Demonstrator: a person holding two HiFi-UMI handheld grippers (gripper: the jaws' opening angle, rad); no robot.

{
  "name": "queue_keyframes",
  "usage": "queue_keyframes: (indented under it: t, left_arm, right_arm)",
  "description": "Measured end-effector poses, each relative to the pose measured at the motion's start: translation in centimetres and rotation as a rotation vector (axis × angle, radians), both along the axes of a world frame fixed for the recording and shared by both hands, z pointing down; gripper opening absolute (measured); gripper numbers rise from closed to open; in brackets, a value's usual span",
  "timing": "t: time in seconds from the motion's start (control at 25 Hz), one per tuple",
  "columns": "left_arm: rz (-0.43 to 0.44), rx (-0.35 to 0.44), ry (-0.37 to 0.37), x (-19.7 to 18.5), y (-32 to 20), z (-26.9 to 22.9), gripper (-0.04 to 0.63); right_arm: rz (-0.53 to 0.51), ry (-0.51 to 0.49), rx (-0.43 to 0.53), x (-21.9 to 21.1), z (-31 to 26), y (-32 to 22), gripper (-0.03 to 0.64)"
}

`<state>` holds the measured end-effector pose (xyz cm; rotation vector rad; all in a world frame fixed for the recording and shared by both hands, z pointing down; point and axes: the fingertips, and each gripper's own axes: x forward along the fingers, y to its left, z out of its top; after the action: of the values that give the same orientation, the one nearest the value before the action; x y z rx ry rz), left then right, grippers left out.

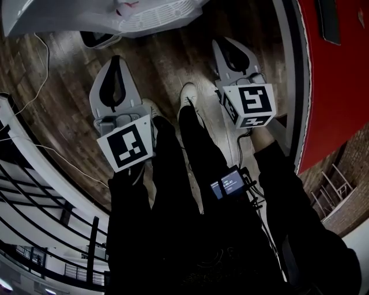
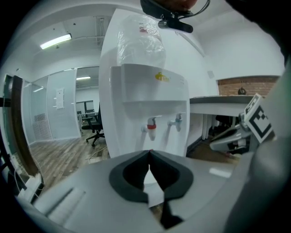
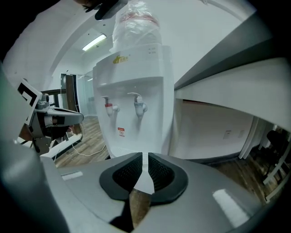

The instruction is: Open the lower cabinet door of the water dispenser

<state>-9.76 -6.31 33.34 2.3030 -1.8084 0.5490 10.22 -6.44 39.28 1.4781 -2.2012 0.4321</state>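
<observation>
The white water dispenser (image 1: 144, 14) stands on the wood floor just ahead of both grippers, with a clear bottle (image 2: 141, 41) on top and a red tap (image 2: 151, 127) and a blue tap (image 2: 177, 120) on its front. Its lower cabinet front (image 3: 132, 136) carries a small red label and looks closed. My left gripper (image 2: 150, 152) is shut and empty, its tips touching, aimed at the dispenser's middle. My right gripper (image 3: 145, 155) shows a narrow slit between its pads with nothing in it, and points at the lower front. Neither gripper touches the dispenser.
A white counter (image 3: 227, 86) juts out right of the dispenser, beside a red panel (image 1: 340, 75). A white cable (image 1: 40, 63) trails across the floor at left. The person's legs and shoes (image 1: 187, 95) stand between the grippers. An office chair (image 2: 95, 125) sits far back.
</observation>
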Motion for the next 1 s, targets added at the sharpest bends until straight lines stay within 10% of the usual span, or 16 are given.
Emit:
queue_keyframes:
  t: [1.0]
  left_arm:
    - [-0.01, -0.014, 0.012, 0.2, -1.8, 1.6, 0.008]
  right_arm:
    - [0.015, 0.037, -0.013, 0.4, 2.4, -2.1, 0.066]
